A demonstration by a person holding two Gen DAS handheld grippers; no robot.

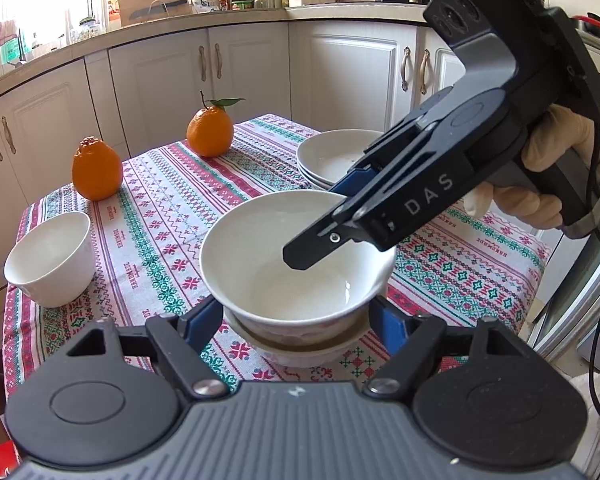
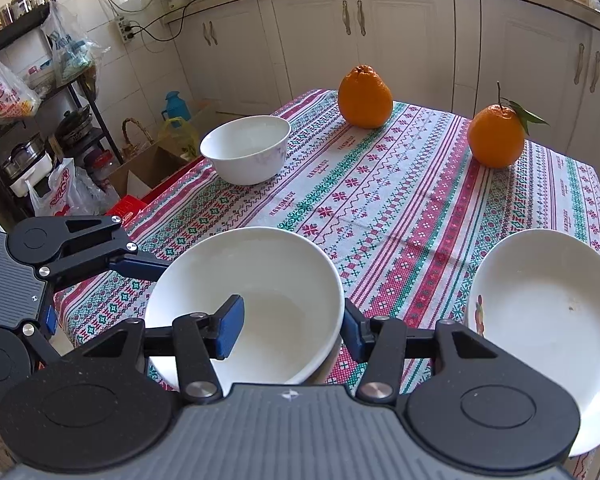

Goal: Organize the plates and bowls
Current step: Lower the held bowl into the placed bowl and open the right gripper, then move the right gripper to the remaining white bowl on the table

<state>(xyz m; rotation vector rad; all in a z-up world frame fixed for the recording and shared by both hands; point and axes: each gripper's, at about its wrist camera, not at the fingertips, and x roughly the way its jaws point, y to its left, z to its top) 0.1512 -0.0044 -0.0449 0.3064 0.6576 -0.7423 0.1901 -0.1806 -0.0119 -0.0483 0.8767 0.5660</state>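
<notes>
White porcelain stands far left of our left gripper (image 1: pixel 294 316): a small bowl (image 1: pixel 48 260) close to the worktop (image 1: pixel 172 208) edge, with bare cloth between them. Ahead of it, two fruits: a knobbed orange (image 1: pixel 97 172) and a leafy orange (image 1: pixel 210 132). The jaws straddle a large bowl (image 1: pixel 284 276) nested in a lower bowl (image 1: pixel 300 354); we cannot tell whether they press. Our right gripper (image 2: pixel 292 332) pinches the large bowl's rim, one finger inside. Just beyond it to the right lie stacked plates (image 1: pixel 328 156).
</notes>
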